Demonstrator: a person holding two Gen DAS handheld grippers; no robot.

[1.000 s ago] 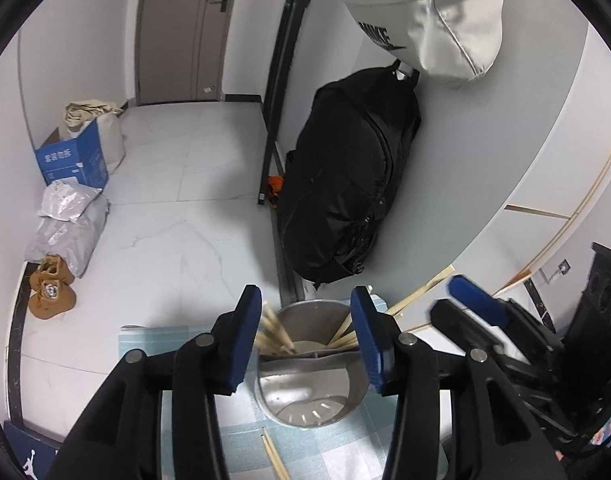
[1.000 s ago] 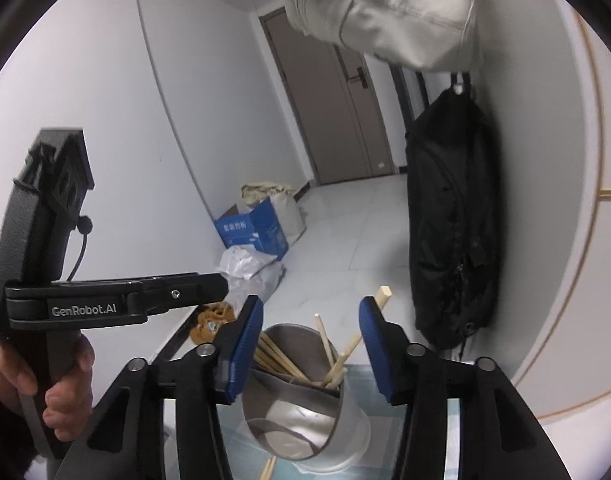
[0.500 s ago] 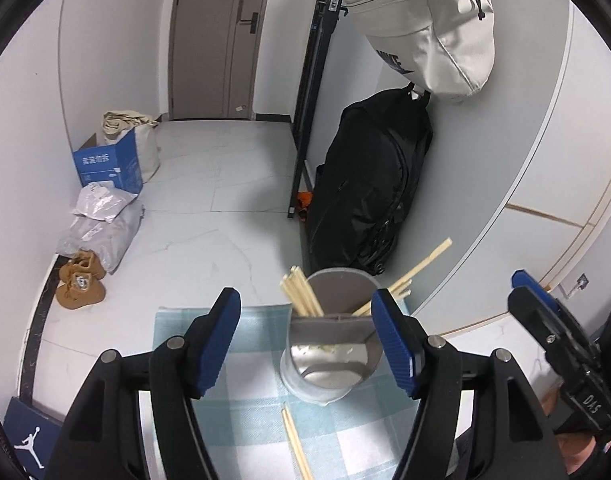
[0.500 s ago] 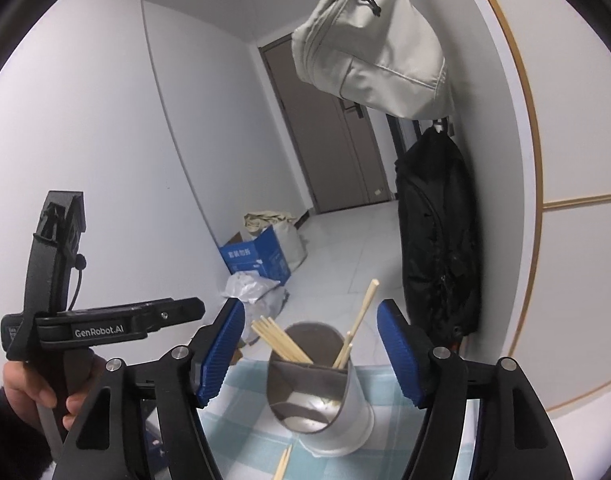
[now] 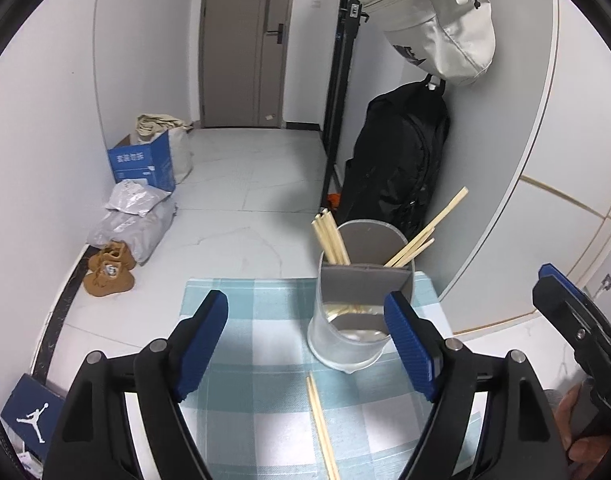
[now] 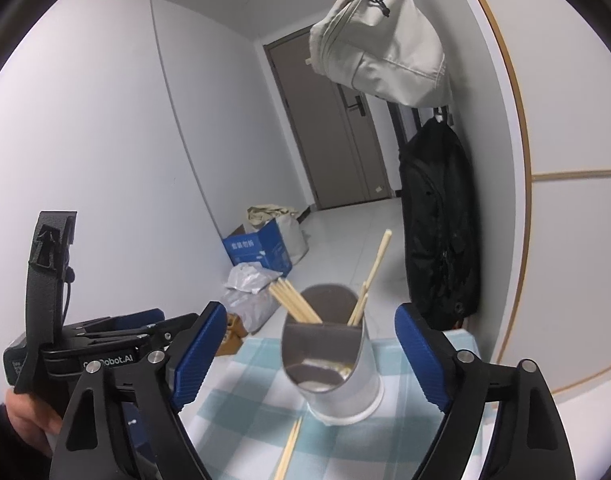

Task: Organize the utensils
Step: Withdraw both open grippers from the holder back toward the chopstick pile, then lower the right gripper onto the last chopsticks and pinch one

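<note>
On the cloth, chopsticks run off-frame (both tools opening, empty).

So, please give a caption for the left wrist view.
Opening left gripper before metal holder of chopsticks.

Both wrist views look down along their tongs, sharing the nearby holder

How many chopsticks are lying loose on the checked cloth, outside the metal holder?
2: a pair of chopsticks lying side by side on the checked cloth, just in front of the metal holder. Their near ends run off frame, so more may be hidden.
</note>
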